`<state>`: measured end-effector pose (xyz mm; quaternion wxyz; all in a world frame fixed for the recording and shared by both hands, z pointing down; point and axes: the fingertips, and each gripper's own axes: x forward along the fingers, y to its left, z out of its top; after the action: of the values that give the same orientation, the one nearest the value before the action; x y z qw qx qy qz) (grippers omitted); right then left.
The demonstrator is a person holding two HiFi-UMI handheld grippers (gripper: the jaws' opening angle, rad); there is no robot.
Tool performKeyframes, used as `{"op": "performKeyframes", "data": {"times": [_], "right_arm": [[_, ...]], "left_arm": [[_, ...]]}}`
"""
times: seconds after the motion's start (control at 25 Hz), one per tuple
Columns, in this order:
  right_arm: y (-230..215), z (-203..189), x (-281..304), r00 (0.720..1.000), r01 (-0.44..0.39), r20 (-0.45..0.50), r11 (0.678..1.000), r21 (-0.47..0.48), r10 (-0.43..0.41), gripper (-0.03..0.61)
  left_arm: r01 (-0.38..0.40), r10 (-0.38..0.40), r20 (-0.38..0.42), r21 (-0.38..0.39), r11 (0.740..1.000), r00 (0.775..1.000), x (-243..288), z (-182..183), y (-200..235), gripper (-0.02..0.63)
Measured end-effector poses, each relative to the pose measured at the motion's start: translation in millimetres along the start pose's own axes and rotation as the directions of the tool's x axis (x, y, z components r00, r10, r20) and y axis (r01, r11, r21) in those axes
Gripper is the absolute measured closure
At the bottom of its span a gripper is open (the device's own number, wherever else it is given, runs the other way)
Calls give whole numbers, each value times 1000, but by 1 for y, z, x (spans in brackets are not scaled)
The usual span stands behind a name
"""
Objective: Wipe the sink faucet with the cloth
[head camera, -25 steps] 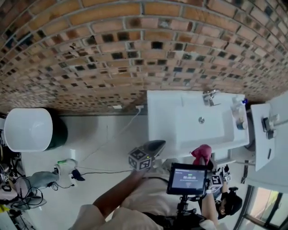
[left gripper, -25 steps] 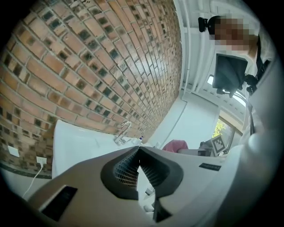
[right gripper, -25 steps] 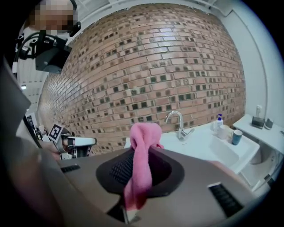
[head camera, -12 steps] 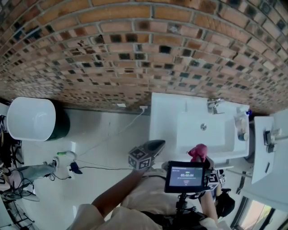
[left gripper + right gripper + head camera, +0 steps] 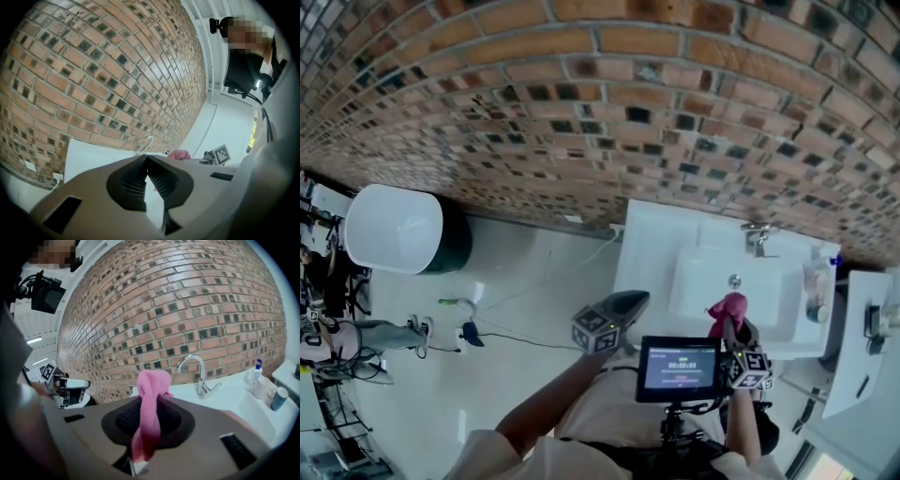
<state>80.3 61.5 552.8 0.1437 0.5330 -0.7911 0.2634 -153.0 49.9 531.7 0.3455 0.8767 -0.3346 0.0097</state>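
A chrome faucet [image 5: 758,236] stands at the back of the white sink [image 5: 642,253] against the brick wall; it also shows in the right gripper view [image 5: 200,376] and the left gripper view [image 5: 146,142]. My right gripper [image 5: 151,404] is shut on a pink cloth [image 5: 150,413], whose bunched top sticks up past the jaws. In the head view the pink cloth [image 5: 727,312] hangs over the sink's near rim, short of the faucet. My left gripper [image 5: 623,305] is shut and empty, held left of the sink's front; its fingertips [image 5: 144,161] meet.
A white soap bottle [image 5: 817,281] and a cup [image 5: 279,398] stand on the sink's right side. A white cabinet [image 5: 862,366] is to the right. A round white bin [image 5: 398,228], cables and a spray bottle [image 5: 459,302] lie on the floor at left. A person stands behind.
Both grippers have moved toward the sink. The pink cloth has come from the front of the sink to over its near rim.
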Motion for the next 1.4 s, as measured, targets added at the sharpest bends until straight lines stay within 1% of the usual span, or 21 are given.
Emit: {"op": "performKeyframes", "data": {"times": [0.24,0.36,0.44,0.52,0.68,0.8,0.88,0.96,1.16,1.24,1.4], "right_arm": [[-47,-7,37,999,-24,-40,999,41,26,508],[-76,-6,55,997,-22,-74,999,34,25,508],[-97,-12,69,995,-15,-97,1000,28,18,508],[-123,-28,88,994,-3,-113,999,32,7,508],[-168,-50,120,985,43,-169,996,75,-30,508],[-193,-61,146,981,64,-192,993,103,-43,508],[-207,-67,164,977,73,-210,991,114,-47,508],[-218,-75,179,970,83,-239,988,127,-51,508],[-234,-103,203,933,112,-356,981,160,-48,508],[-241,-112,211,924,120,-380,979,164,-49,508],[-254,-98,219,934,136,-350,977,166,-70,508]], "left_arm": [[-54,55,-18,14,998,998,23,7,-4,614],[-71,73,-45,28,997,996,43,6,-9,614],[-88,91,-70,37,995,993,54,3,-10,614],[-99,103,-89,44,994,991,63,3,-12,614],[-114,120,-111,59,992,987,83,6,-16,614],[-118,127,-126,78,990,984,99,5,-15,614],[-121,130,-129,78,990,983,109,7,-18,614],[-125,132,-122,59,990,984,119,13,-26,614],[-135,140,-128,44,990,982,133,9,-39,614],[-139,144,-137,46,989,980,135,4,-41,614],[-145,151,-143,50,988,978,138,-4,-44,614]]}}
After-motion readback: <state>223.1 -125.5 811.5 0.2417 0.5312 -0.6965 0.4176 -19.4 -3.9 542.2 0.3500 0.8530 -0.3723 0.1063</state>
